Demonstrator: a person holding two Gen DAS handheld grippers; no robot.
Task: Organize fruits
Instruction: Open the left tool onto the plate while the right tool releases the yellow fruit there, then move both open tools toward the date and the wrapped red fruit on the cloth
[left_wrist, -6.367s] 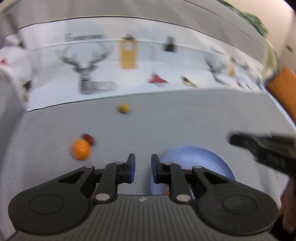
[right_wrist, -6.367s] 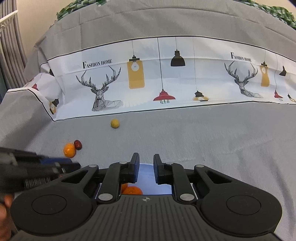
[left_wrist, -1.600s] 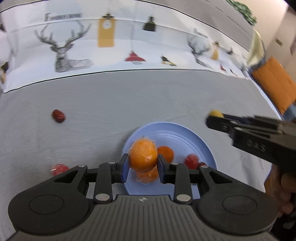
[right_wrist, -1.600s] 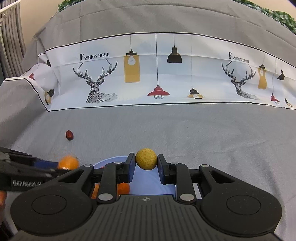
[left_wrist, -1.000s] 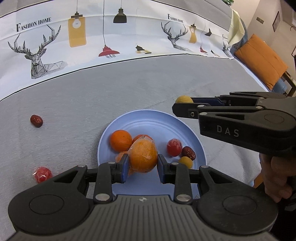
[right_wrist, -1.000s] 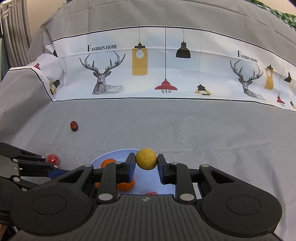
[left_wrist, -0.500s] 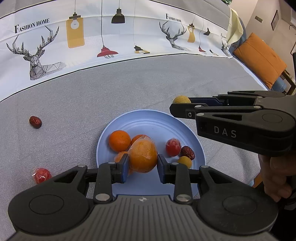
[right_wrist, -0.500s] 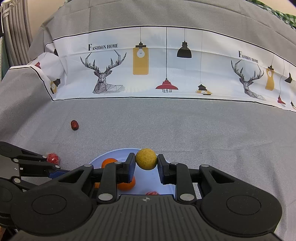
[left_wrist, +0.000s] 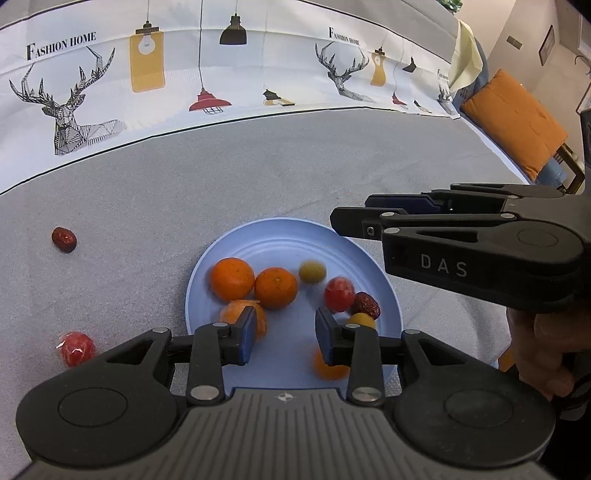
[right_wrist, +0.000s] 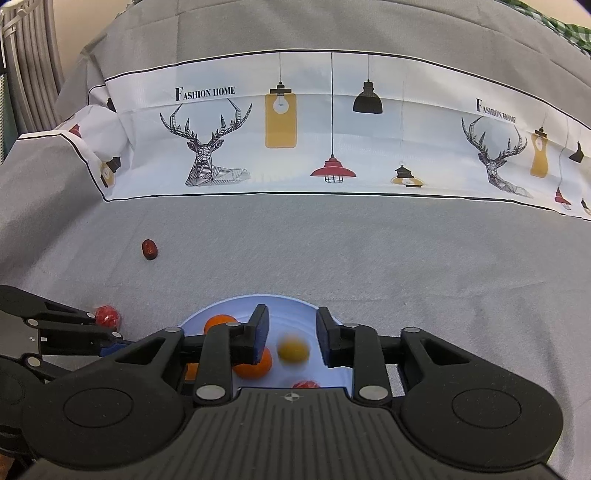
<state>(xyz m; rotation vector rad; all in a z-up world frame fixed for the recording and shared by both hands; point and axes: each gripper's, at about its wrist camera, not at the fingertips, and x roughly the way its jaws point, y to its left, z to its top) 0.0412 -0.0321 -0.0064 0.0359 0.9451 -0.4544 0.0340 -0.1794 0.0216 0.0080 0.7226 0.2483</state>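
Both the left gripper and right gripper had just been opening, nothing between them. Fruit sat on the blue plate right below, with loads of bare grey cloth beyond its rim; one red date lay far left.

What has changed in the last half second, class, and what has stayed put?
Both grippers' jaws have just been opening: the left gripper released its orange, the right gripper dropped the yellow fruit onto the blue plate. The red date and wrapped red fruit remain on the cloth.

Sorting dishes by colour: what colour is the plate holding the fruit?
Light blue; the plate shows best in the left wrist view.
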